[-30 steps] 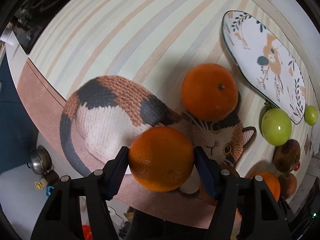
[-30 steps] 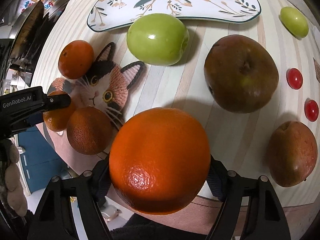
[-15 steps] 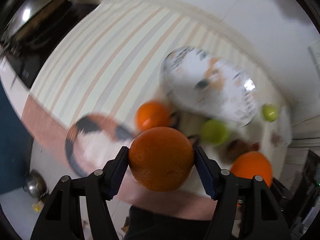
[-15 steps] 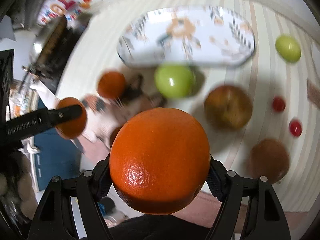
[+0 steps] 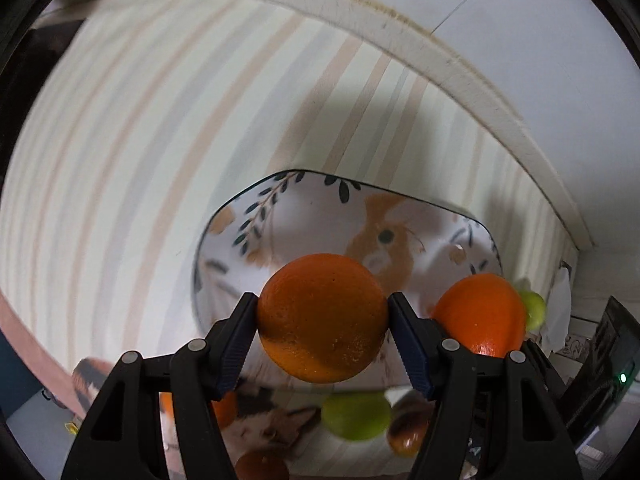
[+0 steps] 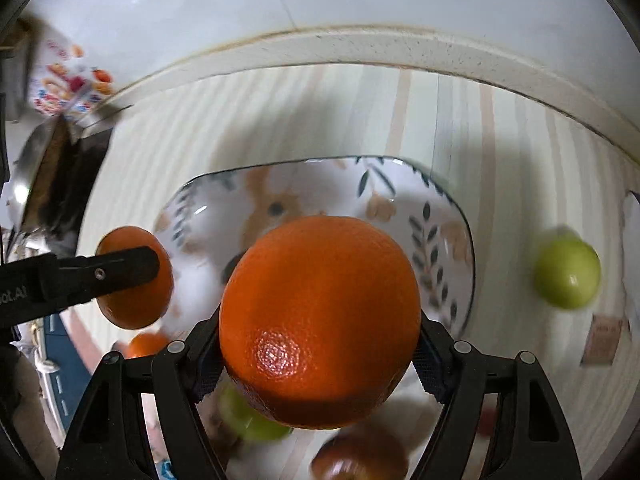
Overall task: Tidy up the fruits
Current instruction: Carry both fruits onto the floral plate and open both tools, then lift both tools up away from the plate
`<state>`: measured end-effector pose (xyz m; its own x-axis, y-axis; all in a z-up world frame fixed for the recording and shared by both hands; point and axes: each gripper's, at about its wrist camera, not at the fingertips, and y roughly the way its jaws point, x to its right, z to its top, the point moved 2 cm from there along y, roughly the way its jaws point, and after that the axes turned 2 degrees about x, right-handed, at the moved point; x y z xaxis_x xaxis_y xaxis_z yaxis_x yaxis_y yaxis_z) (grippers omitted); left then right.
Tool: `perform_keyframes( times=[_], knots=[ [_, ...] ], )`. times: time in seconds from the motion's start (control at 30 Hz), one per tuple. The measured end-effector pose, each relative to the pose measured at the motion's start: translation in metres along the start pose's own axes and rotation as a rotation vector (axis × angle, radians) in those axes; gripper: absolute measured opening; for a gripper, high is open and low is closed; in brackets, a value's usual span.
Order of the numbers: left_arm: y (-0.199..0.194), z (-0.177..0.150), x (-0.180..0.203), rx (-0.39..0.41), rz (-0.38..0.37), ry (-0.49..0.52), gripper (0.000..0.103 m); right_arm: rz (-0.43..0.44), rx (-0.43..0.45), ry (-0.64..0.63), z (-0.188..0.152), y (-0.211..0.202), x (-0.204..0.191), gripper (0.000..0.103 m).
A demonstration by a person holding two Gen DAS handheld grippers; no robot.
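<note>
Both wrist views looked down from close above the striped table (image 5: 132, 128), facing the far wall; the patterned plate (image 5: 280, 216) (image 6: 440, 216) at mid-frame was common to both

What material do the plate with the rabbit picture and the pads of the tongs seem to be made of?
The plate looks like glazed ceramic: glossy white with a printed rabbit and small highlights, though melamine is possible. The pads of the left tongs look like dark blue ribbed rubber or soft plastic, matte.

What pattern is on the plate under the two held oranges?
The plate is white with an orange-brown rabbit, dark leaf sprigs and a dark rim; clearest in the left wrist view.
</note>
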<state>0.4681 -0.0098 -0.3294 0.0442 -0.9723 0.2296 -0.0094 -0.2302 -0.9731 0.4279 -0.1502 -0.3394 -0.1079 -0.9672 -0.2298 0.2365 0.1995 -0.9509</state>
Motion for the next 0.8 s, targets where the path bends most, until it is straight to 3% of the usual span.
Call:
perform_keyframes(
  times=[0.4, 0.57, 0.6, 0.67, 0.8],
  knots=[
    [0.024, 0.017, 0.0, -0.075, 0.04, 0.027, 0.064, -0.03, -0.078, -0.022, 0.029, 0.041, 0.002, 0.08],
    [0.025, 0.016, 0.001, -0.074, 0.051, 0.046, 0.064, -0.037, -0.068, -0.019, 0.033, 0.046, 0.002, 0.084],
    [0.022, 0.015, -0.001, -0.07, 0.04, 0.041, 0.07, -0.043, -0.059, -0.027, 0.034, 0.042, 0.004, 0.091],
    [0.014, 0.015, -0.001, -0.047, 0.043, 0.043, 0.086, -0.053, -0.047, -0.036, 0.036, 0.033, 0.003, 0.094],
    [-0.011, 0.015, -0.002, 0.006, 0.059, 0.039, 0.09, -0.06, -0.04, -0.042, 0.037, 0.013, 0.007, 0.095]
  ],
)
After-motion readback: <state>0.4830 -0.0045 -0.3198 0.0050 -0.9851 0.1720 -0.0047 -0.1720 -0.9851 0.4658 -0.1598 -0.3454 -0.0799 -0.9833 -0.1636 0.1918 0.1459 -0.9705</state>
